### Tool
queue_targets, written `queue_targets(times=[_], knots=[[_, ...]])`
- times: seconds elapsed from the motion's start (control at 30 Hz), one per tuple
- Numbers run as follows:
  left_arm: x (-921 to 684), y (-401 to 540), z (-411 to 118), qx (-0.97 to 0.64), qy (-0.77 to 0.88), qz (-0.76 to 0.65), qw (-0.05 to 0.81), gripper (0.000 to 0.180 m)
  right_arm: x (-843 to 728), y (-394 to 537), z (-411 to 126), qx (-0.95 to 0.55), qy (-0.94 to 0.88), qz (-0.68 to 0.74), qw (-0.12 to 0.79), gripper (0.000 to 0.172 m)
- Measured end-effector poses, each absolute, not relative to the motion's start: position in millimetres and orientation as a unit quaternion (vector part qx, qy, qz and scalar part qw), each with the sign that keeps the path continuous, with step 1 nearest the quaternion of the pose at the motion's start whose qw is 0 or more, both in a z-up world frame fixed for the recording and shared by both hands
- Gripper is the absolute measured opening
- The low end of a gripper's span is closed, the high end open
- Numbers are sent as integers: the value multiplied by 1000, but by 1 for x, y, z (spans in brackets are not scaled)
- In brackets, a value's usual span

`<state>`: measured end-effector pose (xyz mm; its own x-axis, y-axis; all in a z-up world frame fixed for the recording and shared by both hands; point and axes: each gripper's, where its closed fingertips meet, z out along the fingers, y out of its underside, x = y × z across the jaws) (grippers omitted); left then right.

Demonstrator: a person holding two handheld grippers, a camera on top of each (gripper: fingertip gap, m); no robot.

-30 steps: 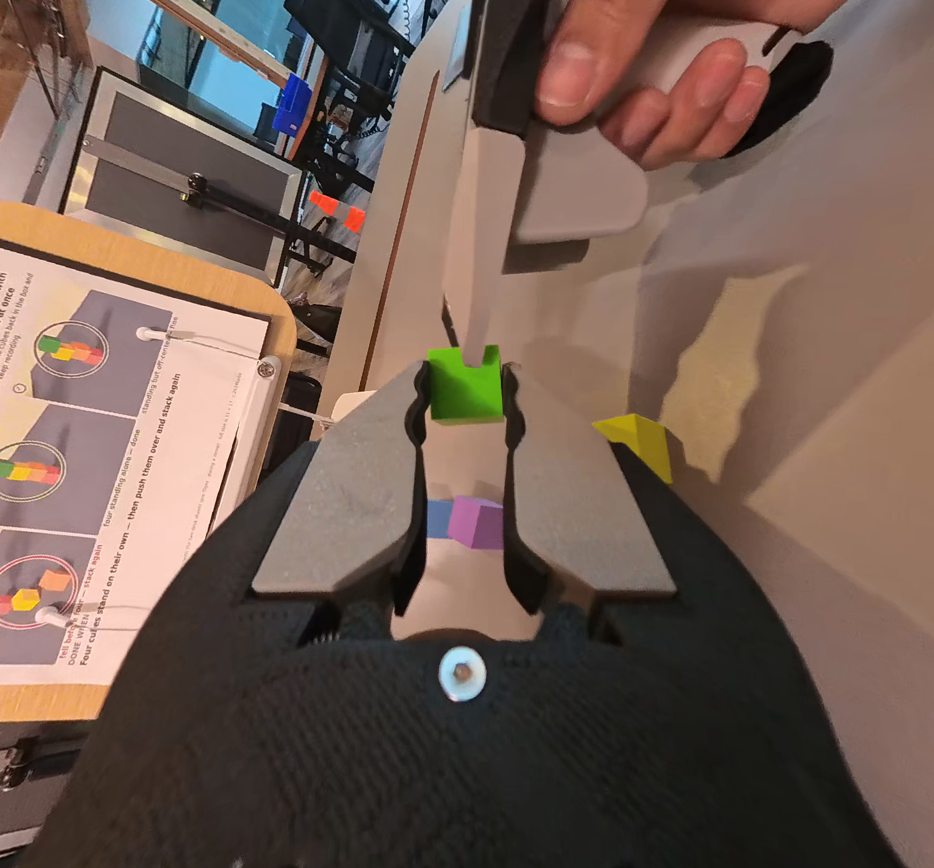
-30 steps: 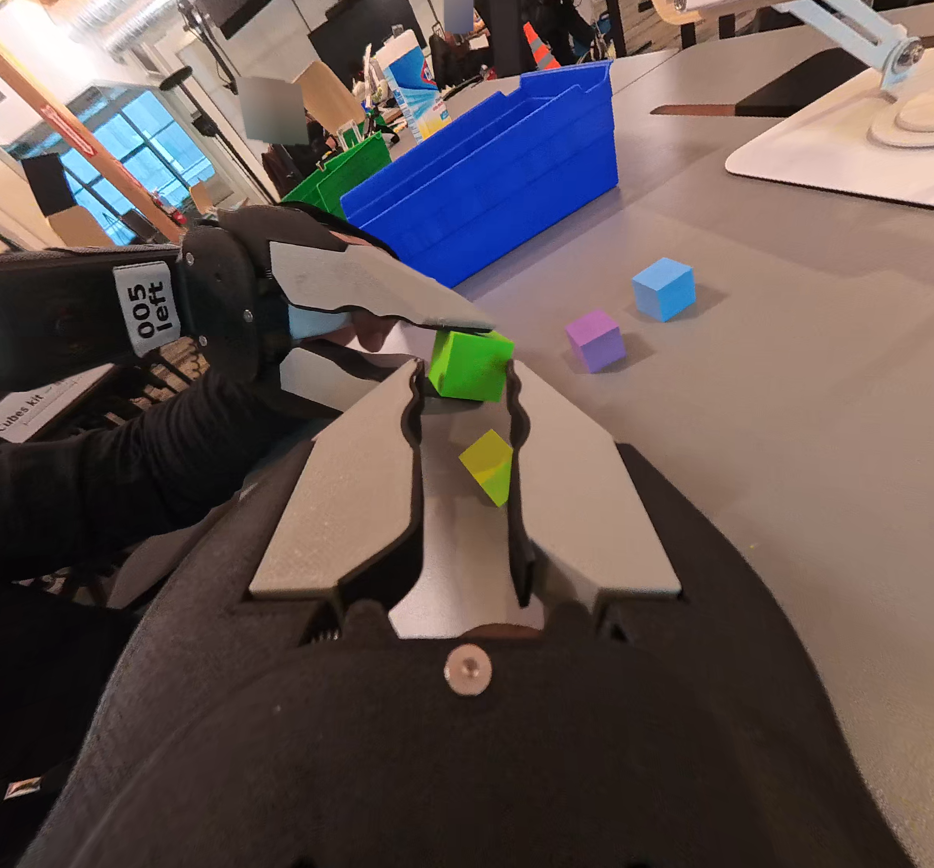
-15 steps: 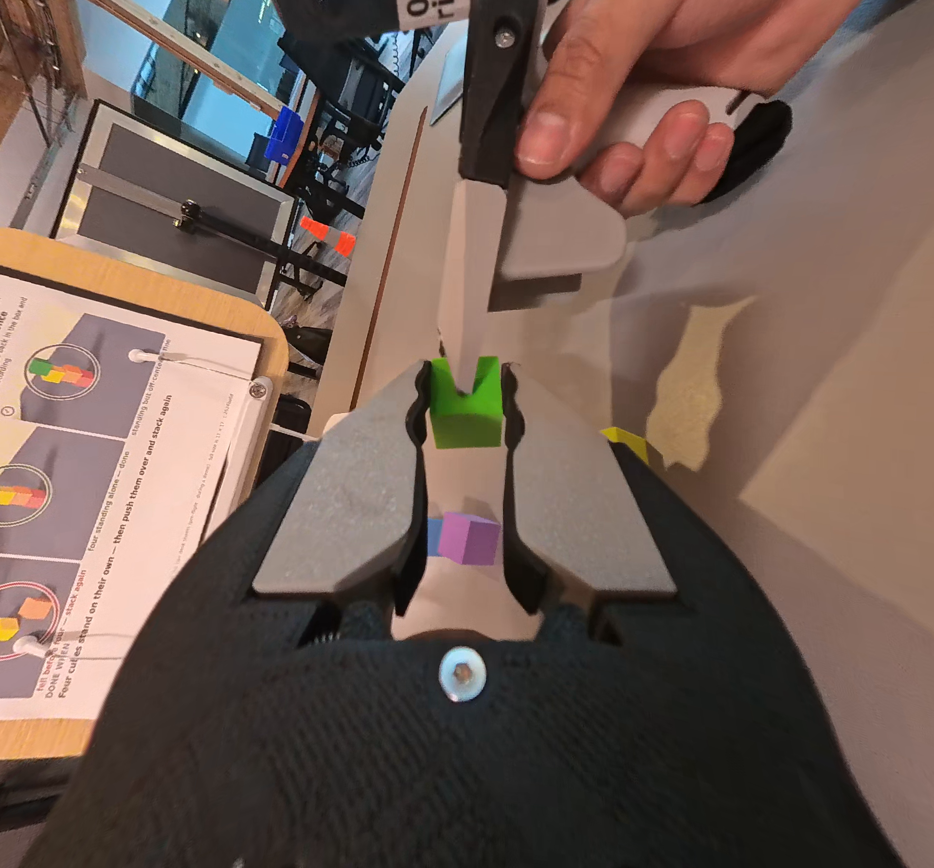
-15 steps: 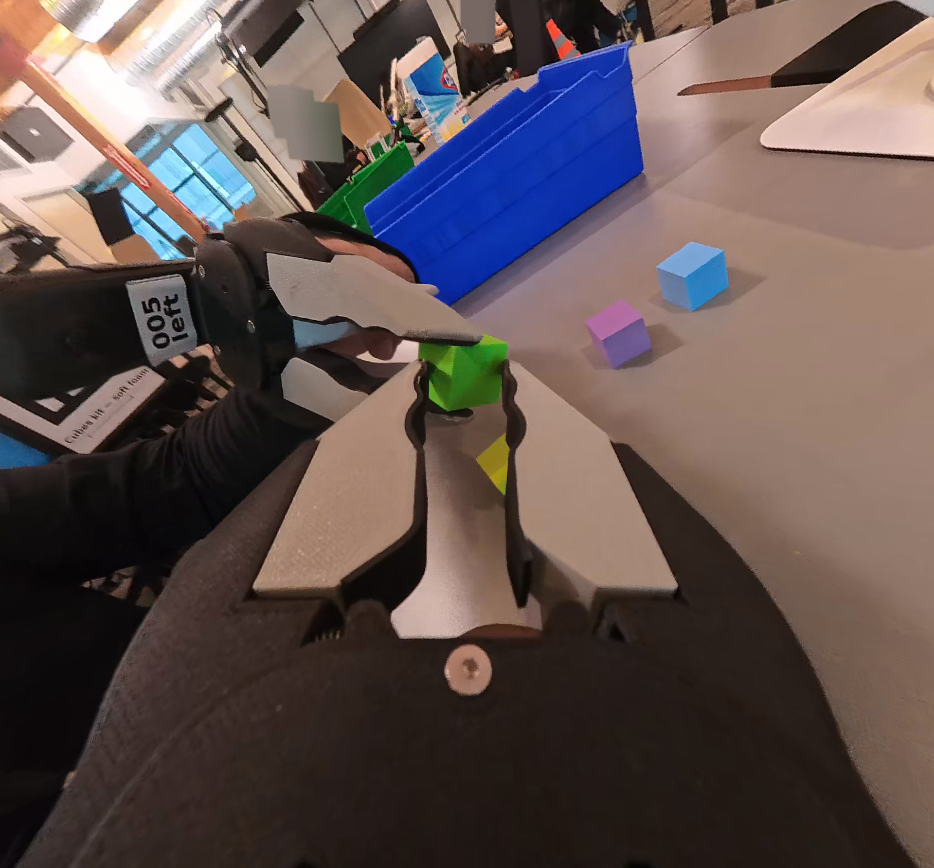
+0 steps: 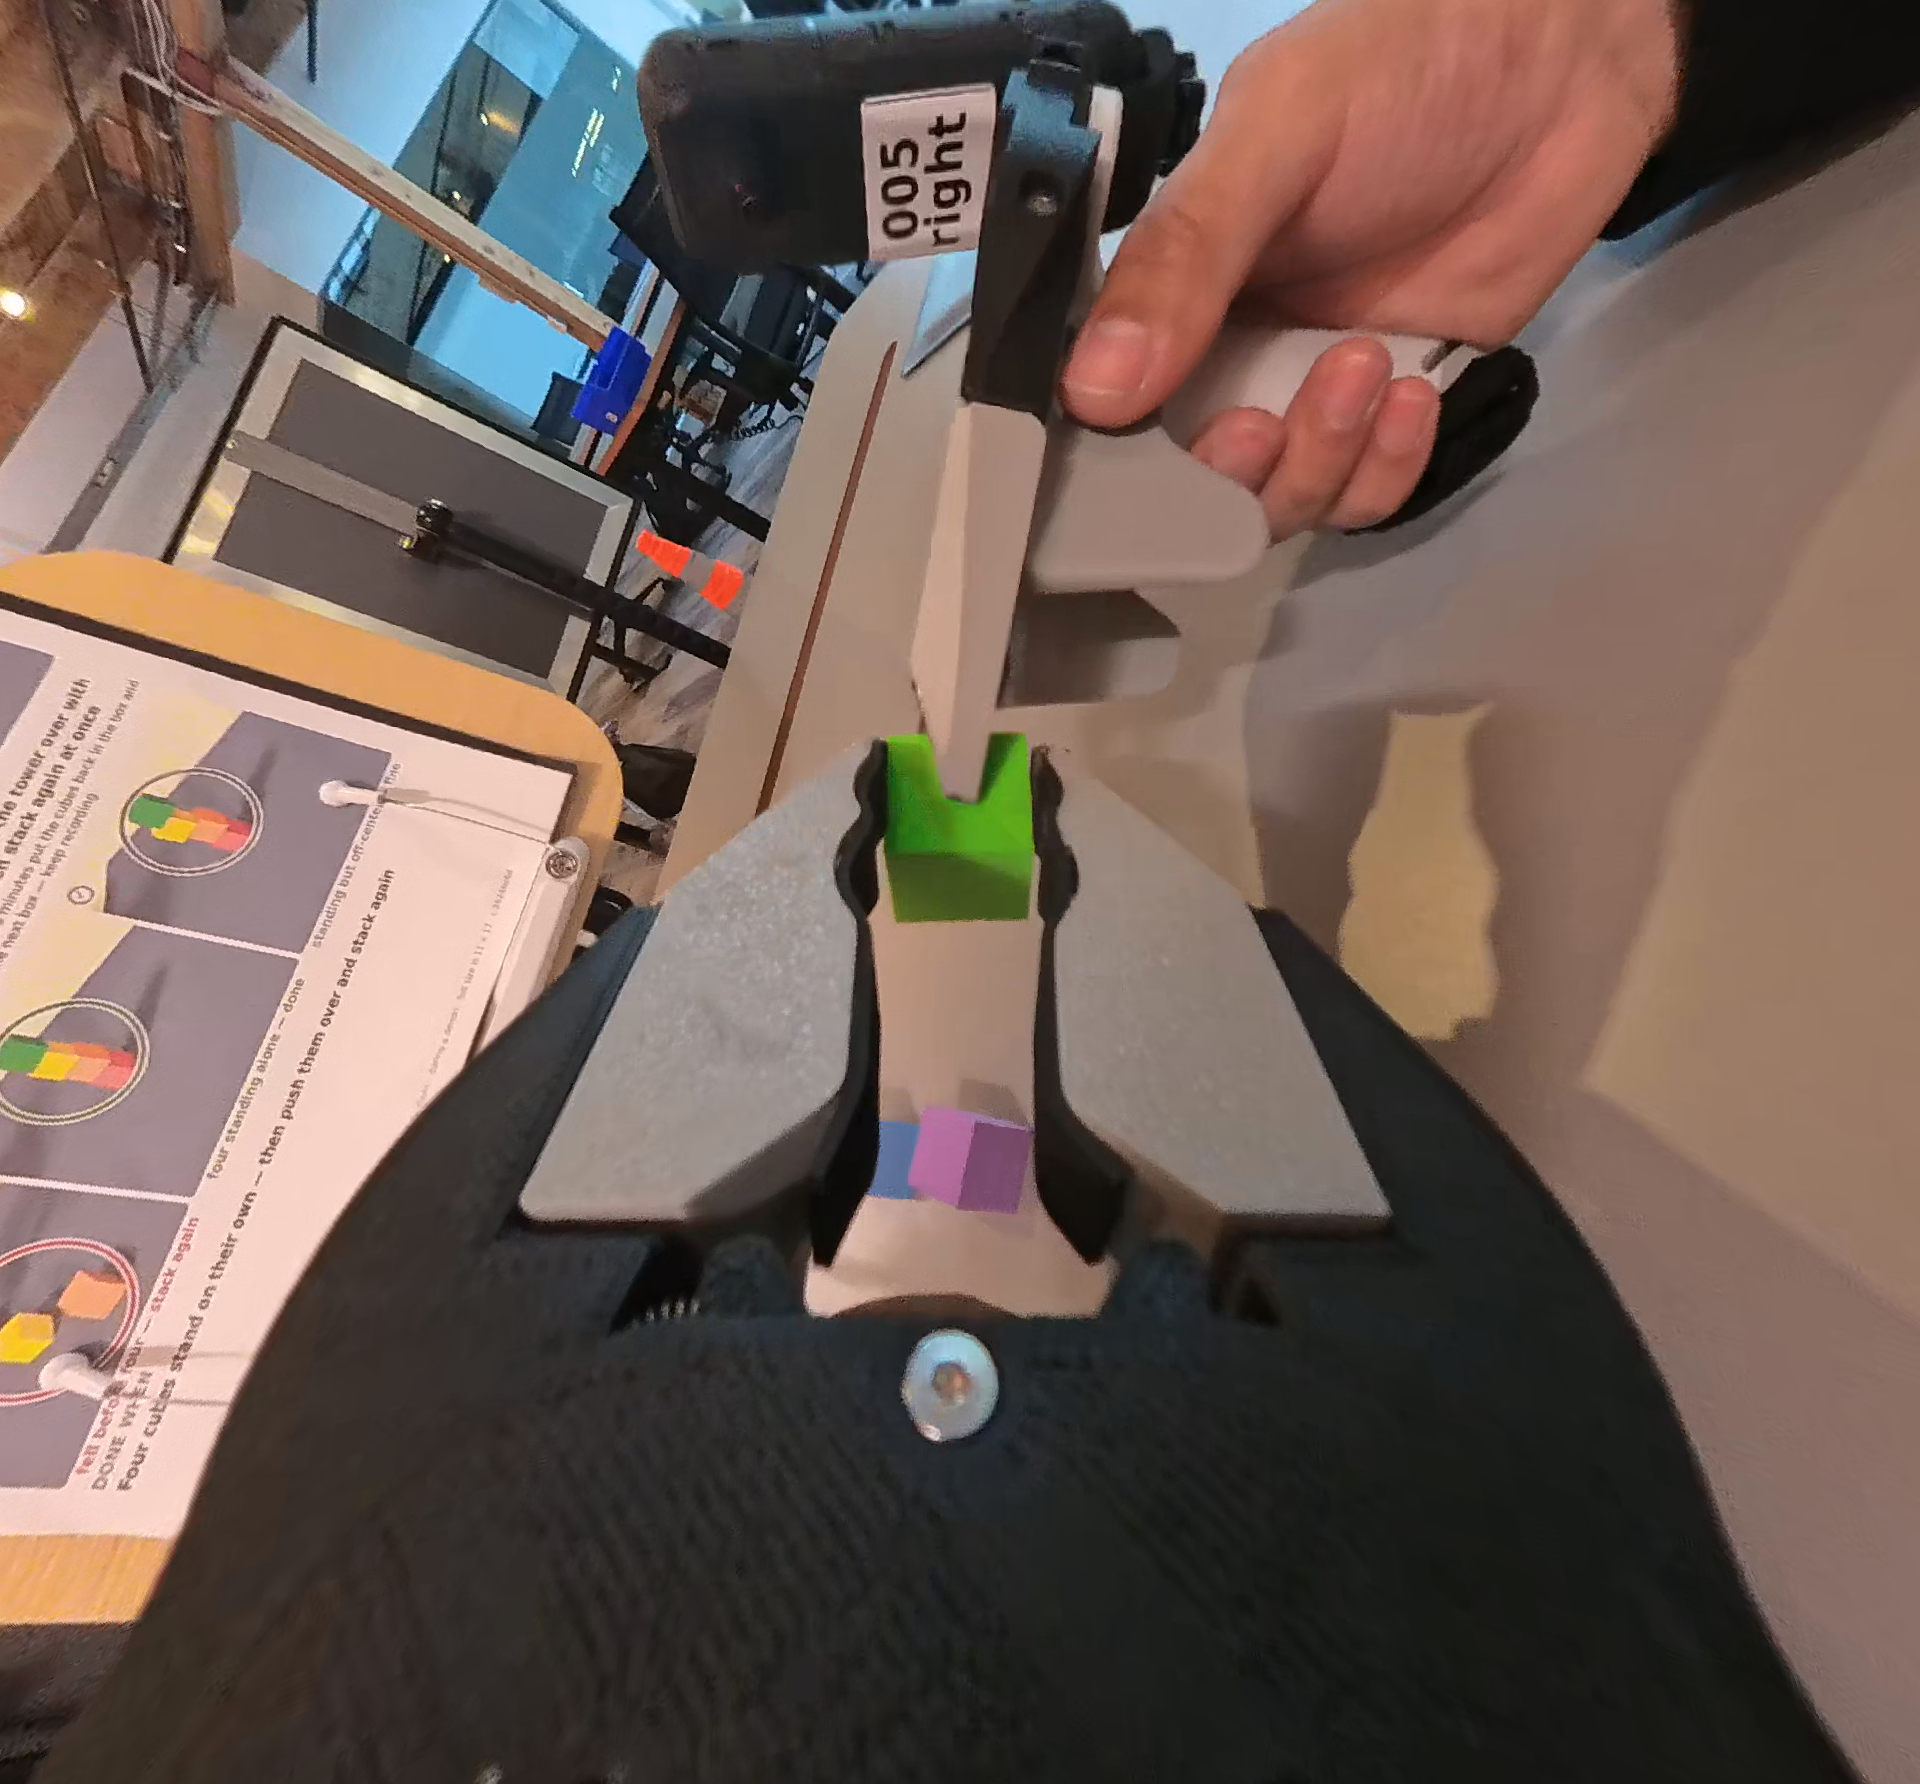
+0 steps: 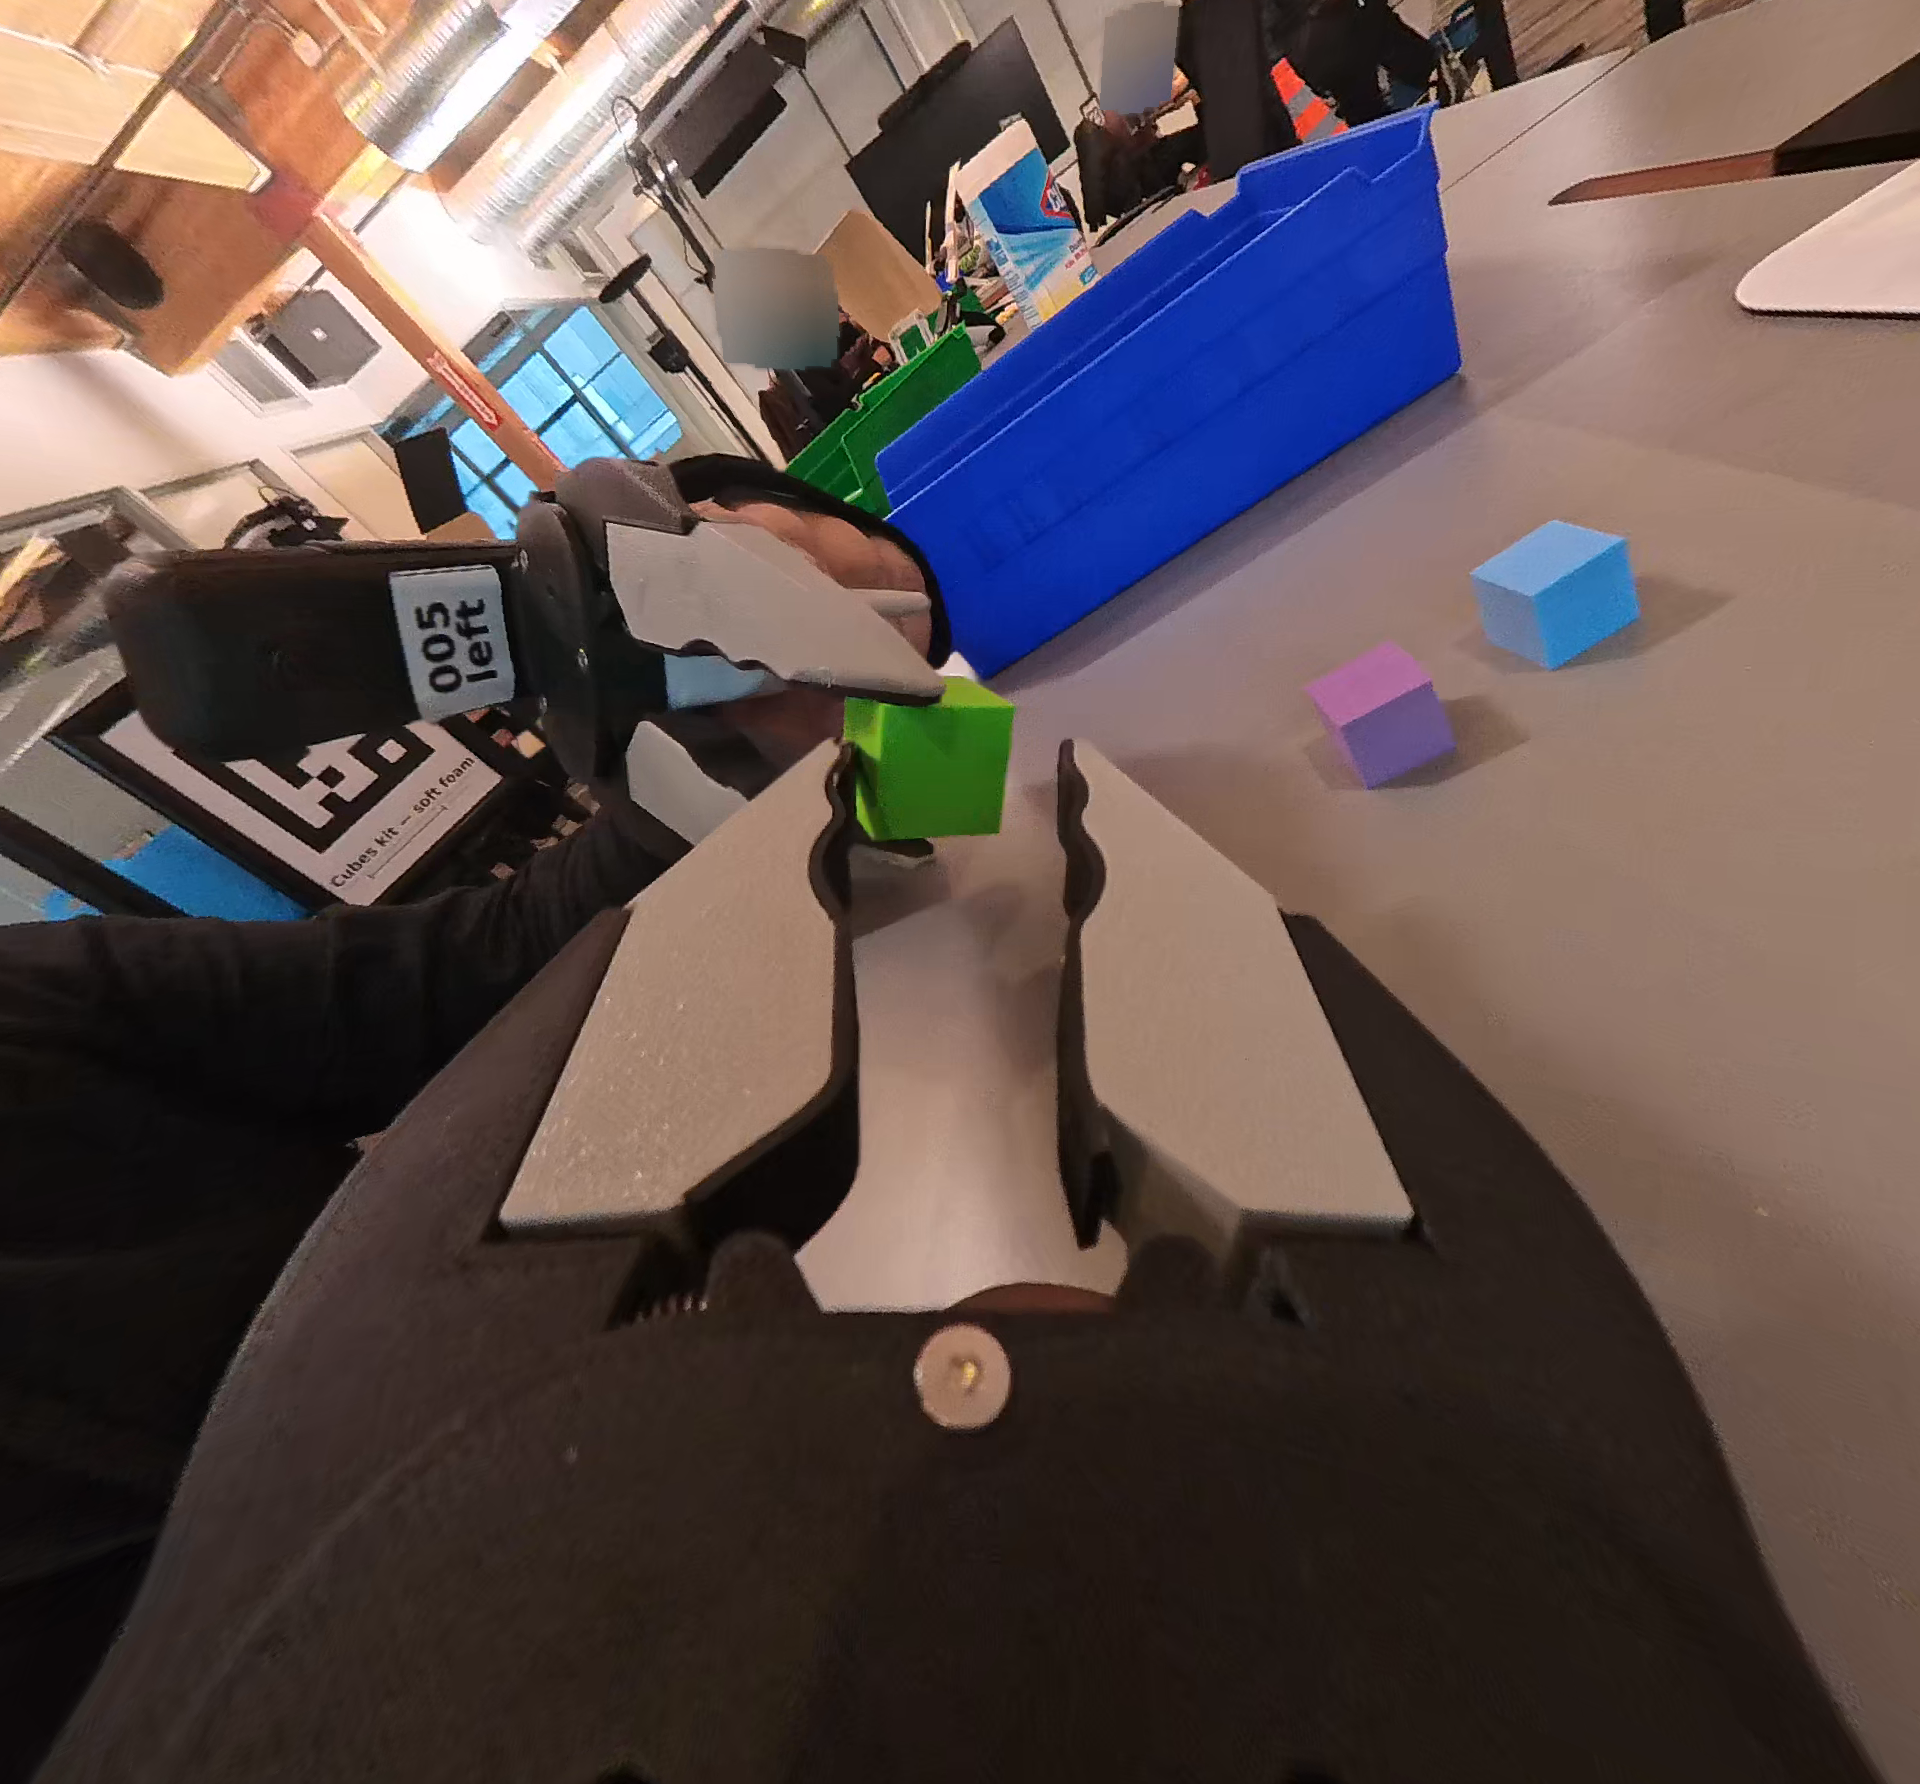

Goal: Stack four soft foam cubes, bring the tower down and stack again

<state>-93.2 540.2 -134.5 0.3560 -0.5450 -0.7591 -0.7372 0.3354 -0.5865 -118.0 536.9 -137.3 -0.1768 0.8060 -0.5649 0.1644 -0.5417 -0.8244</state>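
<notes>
pinching a bright green soft foam cube (image 5: 956, 841) between both pads, the left tongs (image 5: 956, 830) hold it just above the grey tabletop (image 6: 1558, 1007), a thin shadow showing beneath it in the right wrist view. the right tongs (image 6: 951, 799) stand spread around the same cube: one finger (image 6: 842, 789) sits against or right beside its side, the other finger clearly stands off with tabletop visible between. from the left wrist view one right finger crosses the cube's far face.

as for progress, no tower stands anywhere in view. a purple foam cube (image 6: 1382, 732) and a light blue foam cube (image 6: 1553, 591) sit apart from each other on the tabletop, well away from the green one, each on its own. the fourth cube does not show in either view. a blue plastic bin (image 6: 1195, 446) stands farther back.

so i judge the stacking is at its very start, or the restack is; i cannot tell which. what is left looks like nearly everything: setting the green cube on a base cube and adding the others.
</notes>
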Motion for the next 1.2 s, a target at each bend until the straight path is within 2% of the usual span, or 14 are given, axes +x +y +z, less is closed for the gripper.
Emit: queue_targets(times=[0.17, 0.33, 0.9, 1.2], knots=[[-89, 538, -135, -566, 567, 81, 593, 25, -119, 531, -137, -584, -415, 658, 234, 35], [-88, 536, -134, -566, 565, 71, 596, 25, -118, 528, -132, -571, -406, 680, 216, 27], [-89, 539, -139, -573, 561, 64, 594, 26, -118, 531, -138, -583, -411, 664, 224, 25], [-93, 538, -140, -590, 550, 43, 590, 36, -115, 533, -130, -574, -404, 673, 233, 25]])
